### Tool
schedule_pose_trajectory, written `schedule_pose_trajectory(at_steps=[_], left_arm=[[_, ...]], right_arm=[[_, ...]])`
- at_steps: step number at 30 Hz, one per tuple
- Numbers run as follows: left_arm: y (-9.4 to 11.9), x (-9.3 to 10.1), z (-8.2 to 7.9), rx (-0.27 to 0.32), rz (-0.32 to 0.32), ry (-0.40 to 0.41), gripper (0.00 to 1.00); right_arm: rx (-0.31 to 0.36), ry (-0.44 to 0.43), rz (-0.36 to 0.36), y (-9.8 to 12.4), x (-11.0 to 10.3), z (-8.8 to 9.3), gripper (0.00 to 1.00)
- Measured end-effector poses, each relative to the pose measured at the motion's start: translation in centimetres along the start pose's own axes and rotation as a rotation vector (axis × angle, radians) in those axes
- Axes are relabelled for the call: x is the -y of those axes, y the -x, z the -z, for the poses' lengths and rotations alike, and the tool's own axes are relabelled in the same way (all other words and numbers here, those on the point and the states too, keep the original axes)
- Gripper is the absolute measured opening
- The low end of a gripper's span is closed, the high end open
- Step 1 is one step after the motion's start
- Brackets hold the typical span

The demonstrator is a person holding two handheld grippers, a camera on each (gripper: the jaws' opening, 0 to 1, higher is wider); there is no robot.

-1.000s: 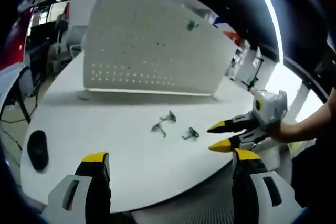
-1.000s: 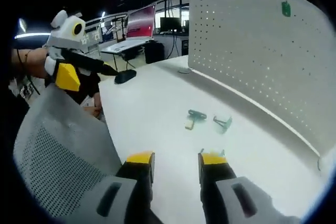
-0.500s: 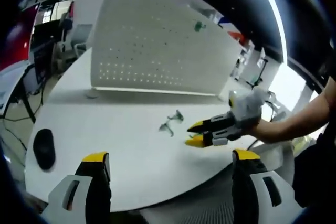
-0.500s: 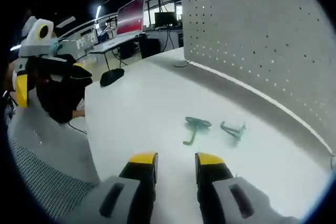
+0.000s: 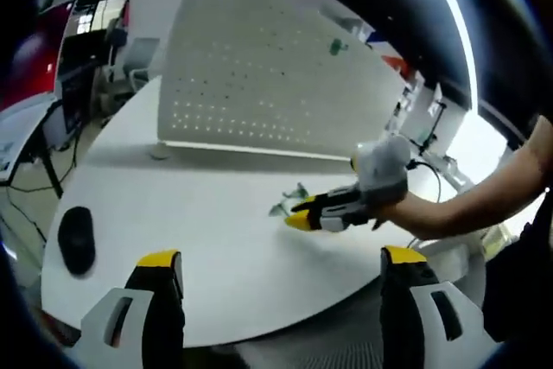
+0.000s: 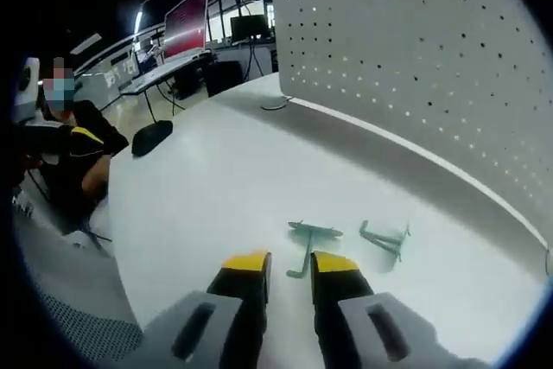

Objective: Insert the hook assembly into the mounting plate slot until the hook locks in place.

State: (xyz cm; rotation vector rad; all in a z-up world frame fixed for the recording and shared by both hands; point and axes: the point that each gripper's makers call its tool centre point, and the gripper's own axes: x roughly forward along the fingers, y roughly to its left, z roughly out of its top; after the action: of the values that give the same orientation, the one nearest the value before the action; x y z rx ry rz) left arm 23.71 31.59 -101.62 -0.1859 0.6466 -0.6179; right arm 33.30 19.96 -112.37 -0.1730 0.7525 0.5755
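Two small green hook pieces lie on the white table (image 6: 199, 205): one hook (image 6: 309, 235) straight ahead of my right gripper (image 6: 290, 262), another hook (image 6: 384, 239) a little to its right. The near hook's stem reaches down into the narrow gap between my right jaws, which do not hold it. In the left gripper view my right gripper (image 5: 298, 216) comes in from the right, low over the hooks (image 5: 283, 206). The white perforated mounting plate (image 5: 259, 84) stands upright behind them, with a green hook (image 5: 335, 46) hanging on it. My left gripper (image 5: 281, 257) hangs wide open at the table's near edge.
A black mouse (image 5: 76, 238) lies at the table's left end. The table's rounded front edge (image 5: 259, 321) runs just past my left jaws. A person in dark clothes (image 6: 73, 140) is at the left of the right gripper view. Desks and monitors stand behind.
My right gripper has moved in over the table to the nearest hook, and its jaws have narrowed. The left gripper has stayed open at the table's edge.
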Motion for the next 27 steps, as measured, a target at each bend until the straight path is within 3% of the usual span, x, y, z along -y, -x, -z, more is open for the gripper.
schedule_pose_trajectory(at_steps=[9,14,21,27], left_arm=[[0.1,-0.6,-0.7,0.022,-0.01,0.009,0.95],[-0.2,-0.8,-0.9,0.023,-0.01,0.012,0.95],[-0.3,-0.7,-1.5,0.031,-0.006,-0.001,0.95],[-0.2,-0.9,-1.8,0.039,-0.008,-0.006,0.95]], right_arm=[[-0.041,-0.036,0.033,-0.8,1.1,0.6,0.09],[-0.054,0.022,0.049,-0.9,1.3,0.6,0.02],[-0.058,0.013,0.064,-0.9,1.3,0.7,0.01],[0.004,0.004,0.066,0.0,1.2,-0.8,0.01]])
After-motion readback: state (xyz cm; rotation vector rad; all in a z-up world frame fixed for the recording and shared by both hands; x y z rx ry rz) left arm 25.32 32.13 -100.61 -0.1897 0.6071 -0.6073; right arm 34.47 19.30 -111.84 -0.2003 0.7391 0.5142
